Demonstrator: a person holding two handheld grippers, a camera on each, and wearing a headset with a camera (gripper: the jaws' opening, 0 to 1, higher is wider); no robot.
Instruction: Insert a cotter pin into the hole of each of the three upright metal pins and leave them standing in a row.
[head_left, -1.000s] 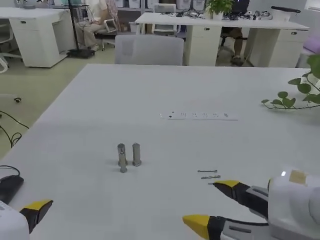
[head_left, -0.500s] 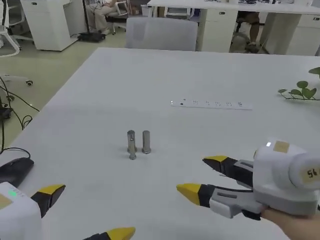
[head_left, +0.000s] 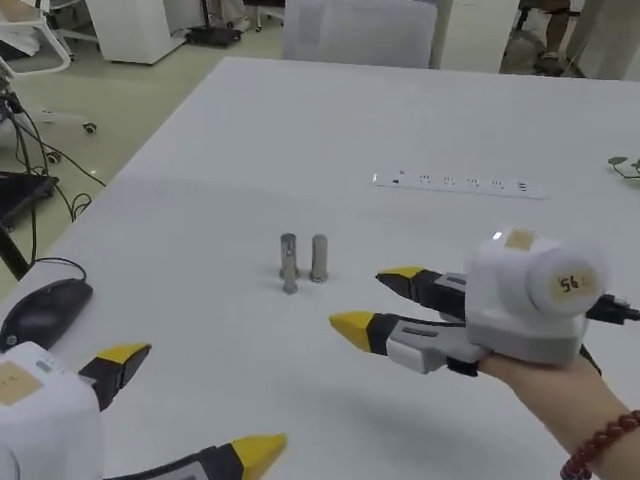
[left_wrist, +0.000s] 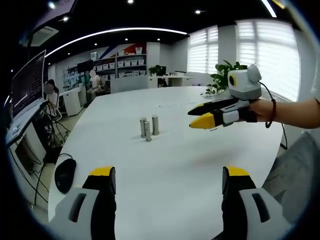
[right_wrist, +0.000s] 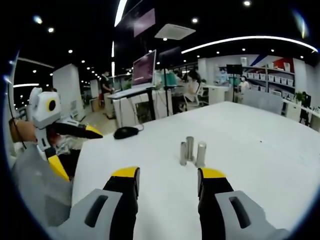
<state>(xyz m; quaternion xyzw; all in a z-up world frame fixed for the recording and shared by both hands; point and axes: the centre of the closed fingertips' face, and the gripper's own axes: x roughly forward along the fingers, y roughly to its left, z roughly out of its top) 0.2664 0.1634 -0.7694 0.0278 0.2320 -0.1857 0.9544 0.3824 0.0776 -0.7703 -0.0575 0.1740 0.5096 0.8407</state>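
Pins (head_left: 303, 262) stand upright in a tight cluster on the worktop (head_left: 200, 200), just ahead of the right gripper (head_left: 375, 300), its fingers spread wide and empty, likely poised for a pickup. Left gripper (head_left: 190, 400) hovers well short of them, fingers parted too, nothing held.

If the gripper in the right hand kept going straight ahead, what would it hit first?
Probably the three metal pins, standing close together dead ahead of the right gripper, framed between its open jaws, with bare table before them. Depth is unclear, so it might pass just over them.
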